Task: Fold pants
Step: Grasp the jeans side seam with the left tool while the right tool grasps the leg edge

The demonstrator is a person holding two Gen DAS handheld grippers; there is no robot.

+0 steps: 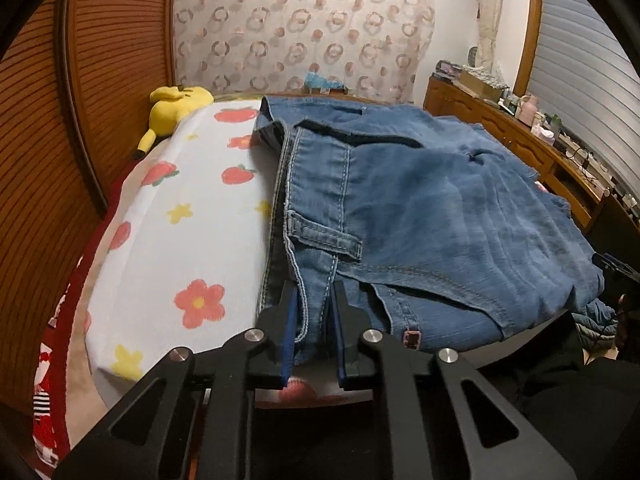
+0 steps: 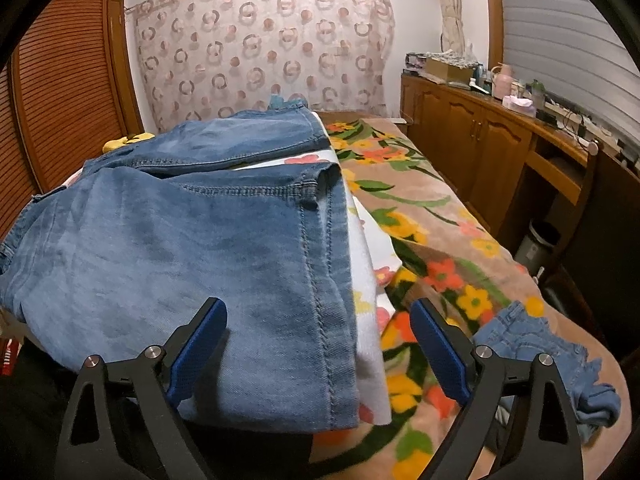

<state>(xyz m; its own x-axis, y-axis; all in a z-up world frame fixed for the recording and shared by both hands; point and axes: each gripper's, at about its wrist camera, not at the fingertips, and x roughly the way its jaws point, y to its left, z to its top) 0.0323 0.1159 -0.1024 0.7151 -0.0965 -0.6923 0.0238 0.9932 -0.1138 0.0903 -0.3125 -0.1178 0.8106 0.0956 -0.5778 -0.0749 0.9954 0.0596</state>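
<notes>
On the white flowered sheet [image 1: 168, 248] we see the jeans [image 1: 420, 216] lying folded over, waistband toward the left and legs running right. Our left gripper [image 1: 312, 312] is pinched onto the near waistband edge, denim caught between its blue pads [image 1: 289, 332]. Our right gripper [image 2: 318, 344] hangs with its fingers spread wide, the near leg edge lying between them, unclamped. Beyond the sheet to the right lies a floral blanket [image 2: 432, 216], with a second denim garment [image 2: 532, 344] crumpled near
</notes>
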